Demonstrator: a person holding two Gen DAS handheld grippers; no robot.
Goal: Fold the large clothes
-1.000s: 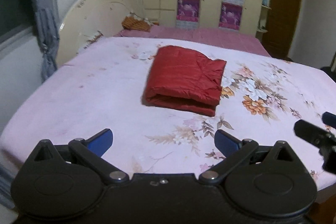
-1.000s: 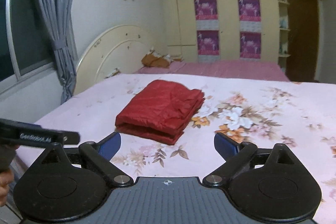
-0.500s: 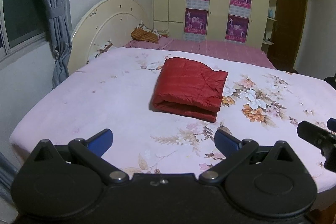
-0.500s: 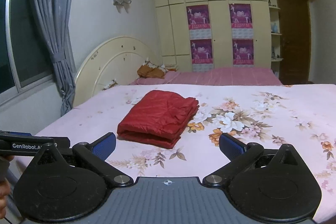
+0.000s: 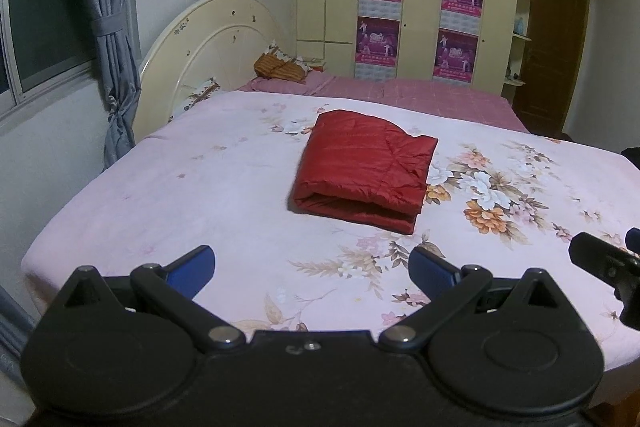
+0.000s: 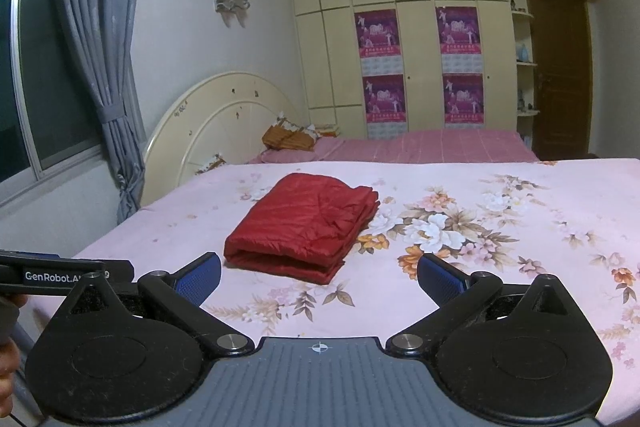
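A red puffy garment (image 5: 362, 163) lies folded into a thick rectangle on the pink floral bed sheet (image 5: 200, 187). It also shows in the right wrist view (image 6: 308, 223). My left gripper (image 5: 312, 265) is open and empty, held back over the near edge of the bed, well short of the garment. My right gripper (image 6: 319, 277) is open and empty, also back from the garment. The right gripper's tip shows at the right edge of the left wrist view (image 5: 604, 261). The left gripper's side shows in the right wrist view (image 6: 64, 273).
A cream rounded headboard (image 5: 208, 47) stands at the far left of the bed. A brown pillow (image 5: 280, 67) lies on a second pink bed (image 5: 420, 95) behind. Grey curtain (image 5: 108, 27) and window at left, wardrobe with posters (image 5: 420, 19) and brown door (image 5: 556, 47) behind.
Both grippers have drawn back and risen away from the folded garment, so more of the room shows. The garment has not moved. Both grippers stay open.
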